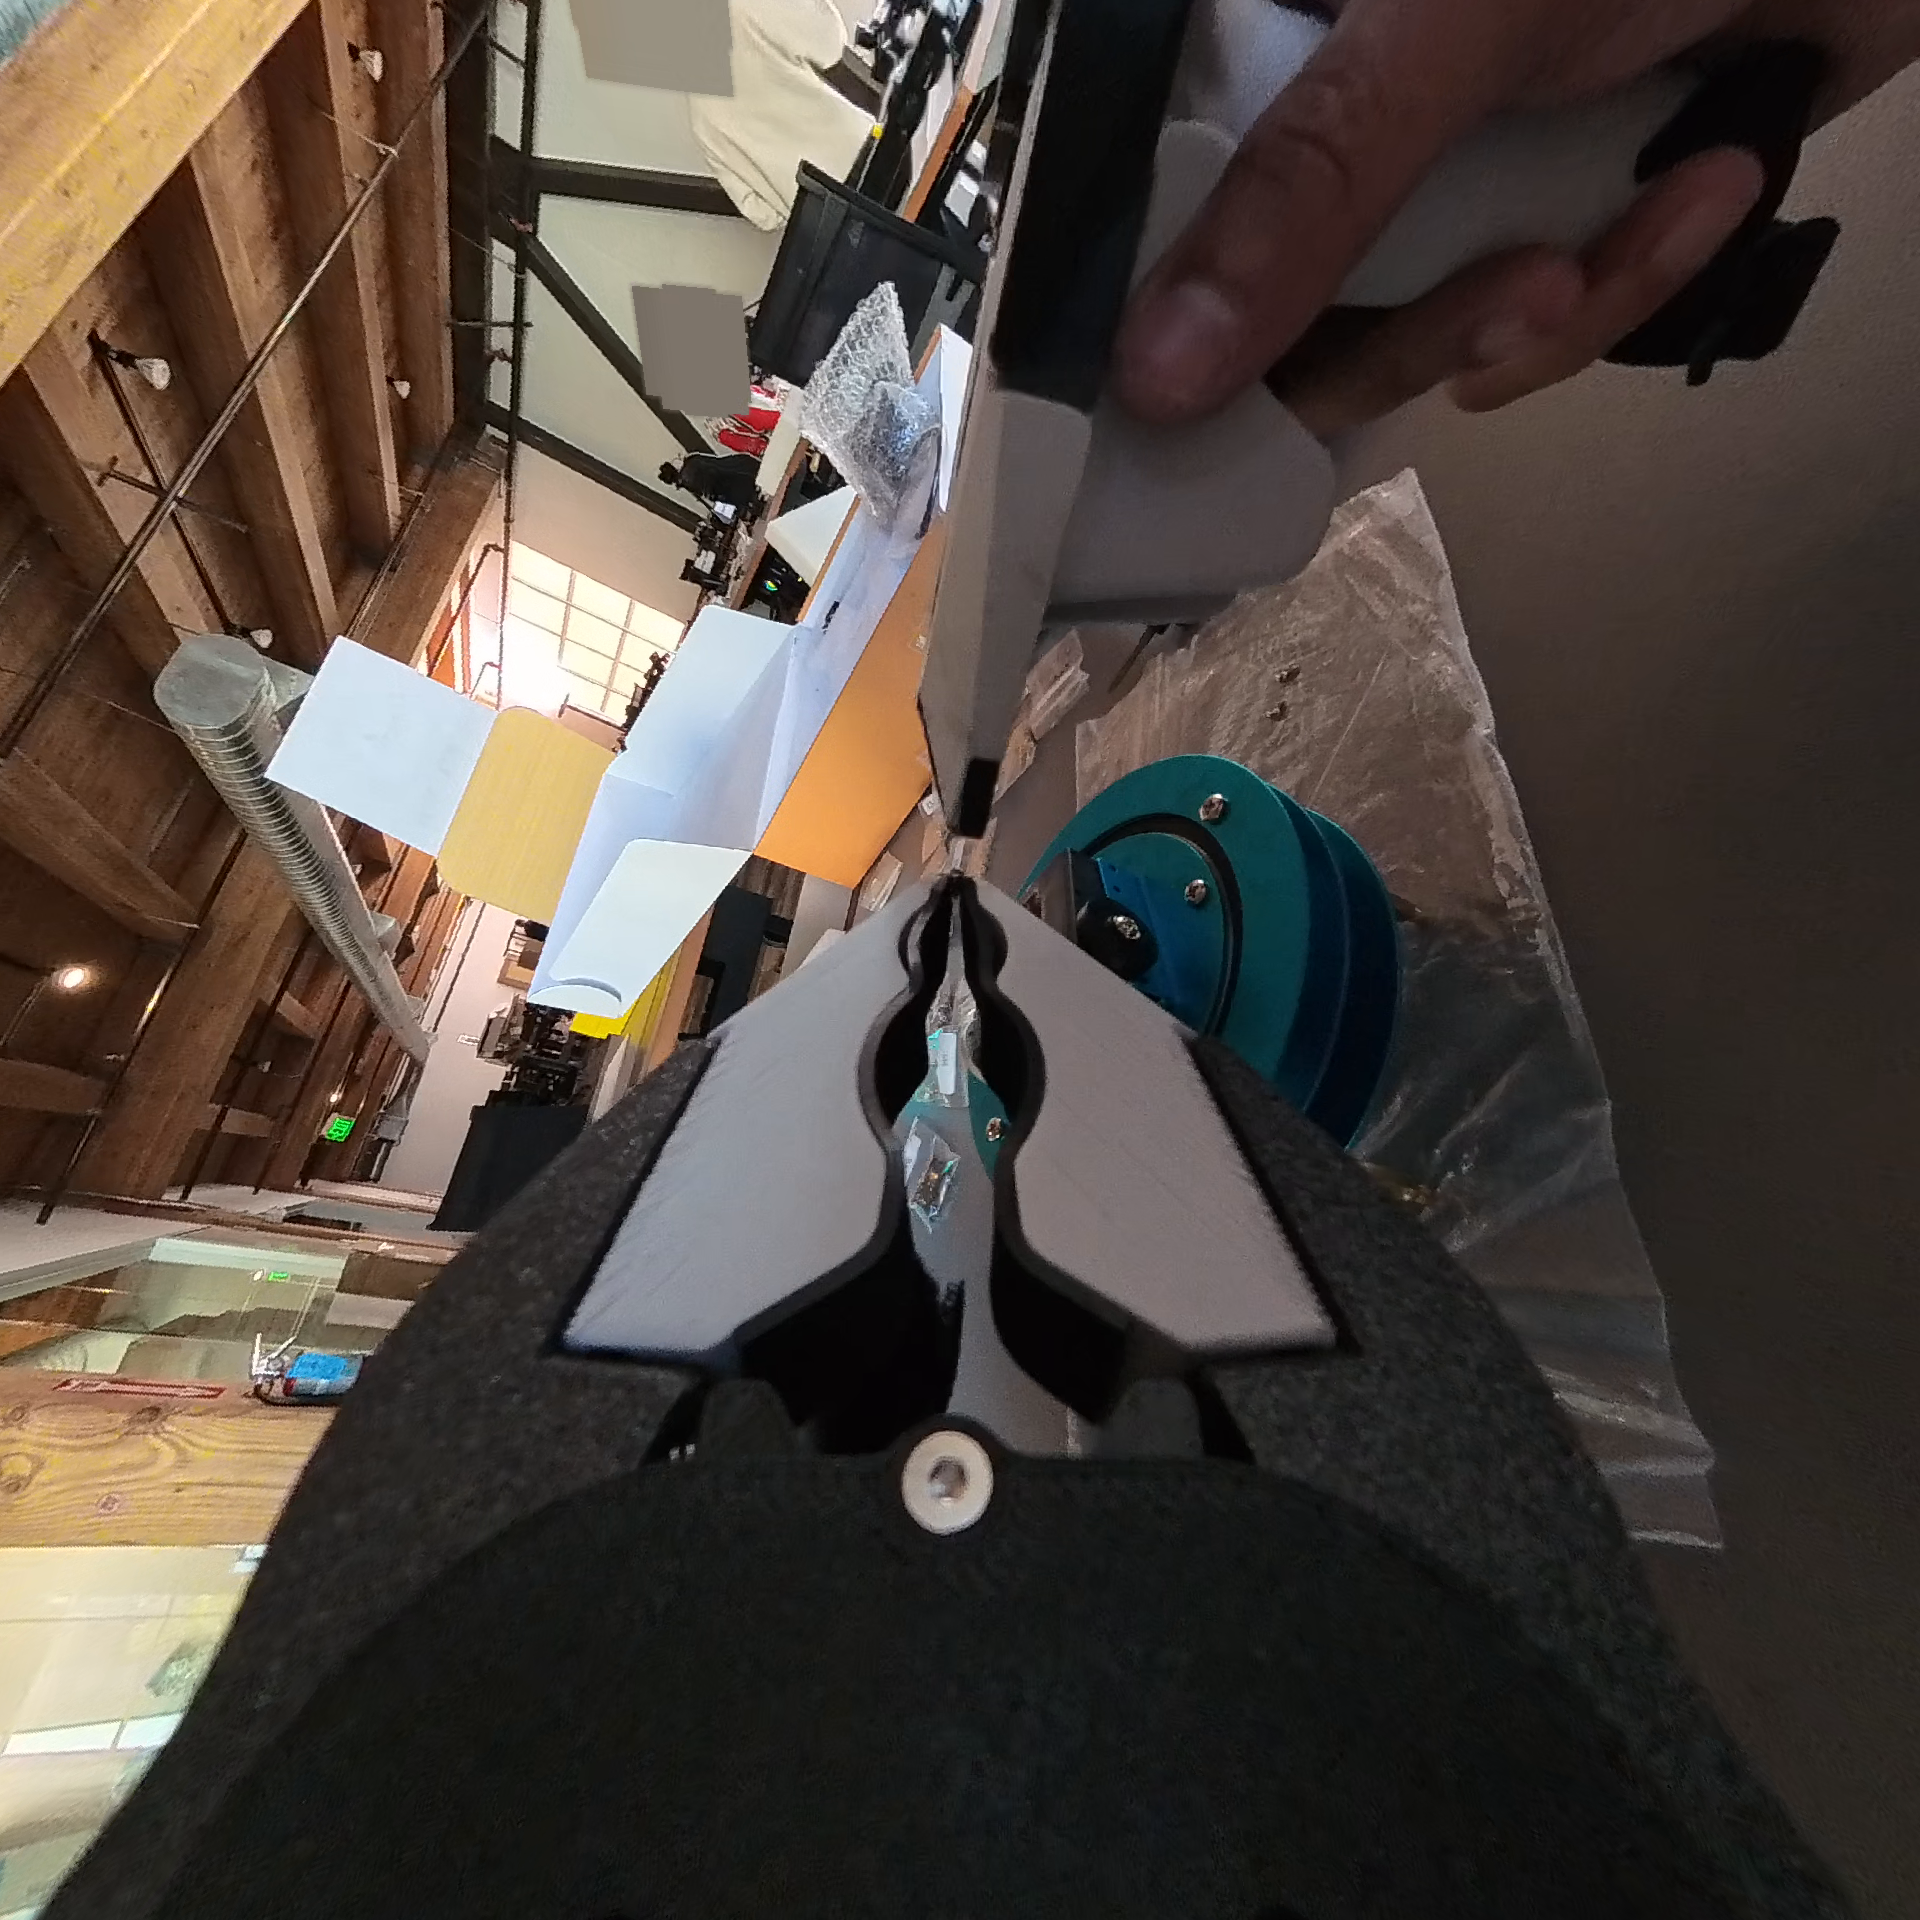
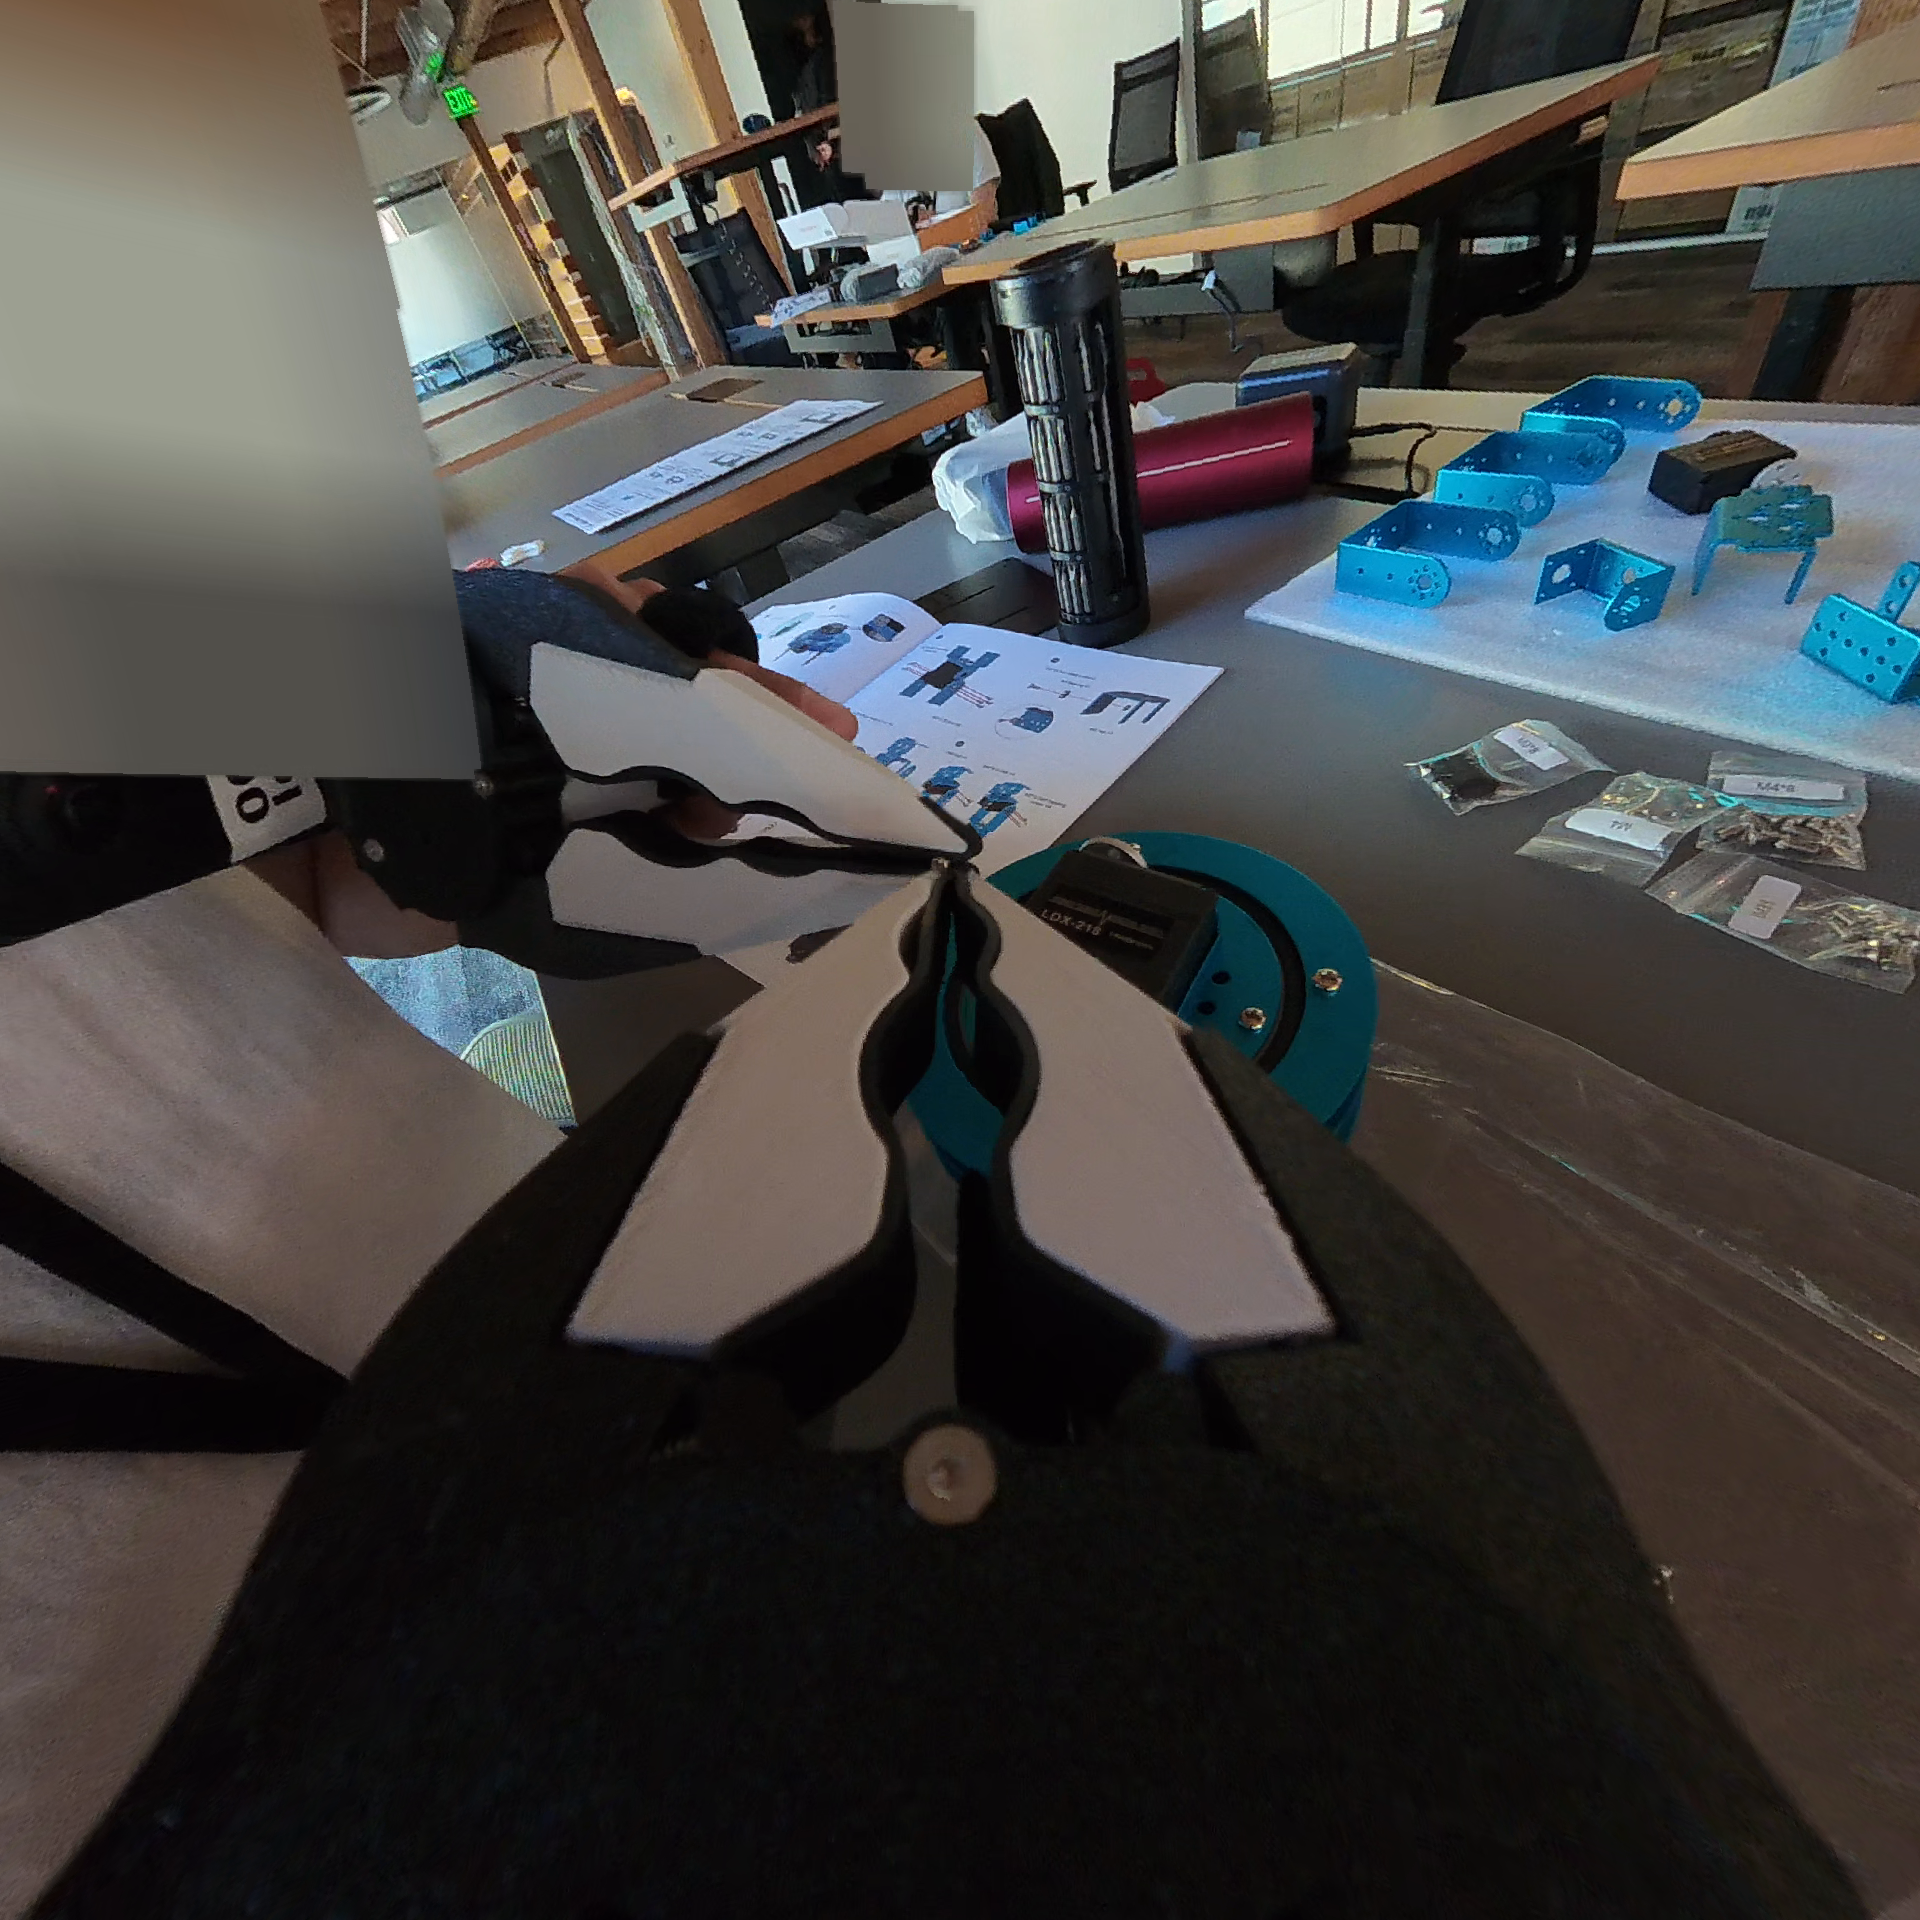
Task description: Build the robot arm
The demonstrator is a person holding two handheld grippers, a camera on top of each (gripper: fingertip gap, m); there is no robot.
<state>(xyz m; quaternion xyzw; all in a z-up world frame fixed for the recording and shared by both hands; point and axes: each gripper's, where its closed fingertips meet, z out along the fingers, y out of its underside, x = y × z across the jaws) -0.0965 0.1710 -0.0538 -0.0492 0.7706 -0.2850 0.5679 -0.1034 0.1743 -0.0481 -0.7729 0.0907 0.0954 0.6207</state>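
My right gripper (image 2: 951,883) is shut, its tips just above a teal round base (image 2: 1299,997) that carries a black servo block (image 2: 1122,914). My left gripper (image 1: 954,883) is also shut and lies on its side. It shows in the right wrist view (image 2: 961,844) coming in from the left, tip to tip with the right one. A tiny metal piece (image 2: 940,861) glints where the tips meet; I cannot tell which gripper holds it. In the left wrist view the right gripper (image 1: 977,821) comes in from above, held by a hand (image 1: 1455,239), beside the teal base (image 1: 1257,935).
The base rests on a clear plastic bag (image 2: 1610,1195) on a grey table. Beyond it lie an open instruction booklet (image 2: 1039,696), a black mesh cylinder (image 2: 1081,447), a maroon tube (image 2: 1226,457), blue brackets (image 2: 1423,551) on white foam, and small screw bags (image 2: 1714,831). My two grippers' fingertips are within a few centimetres of each other. Left tips and right tips are each some 35 cm from the black mesh cylinder (image 2: 1081,447).
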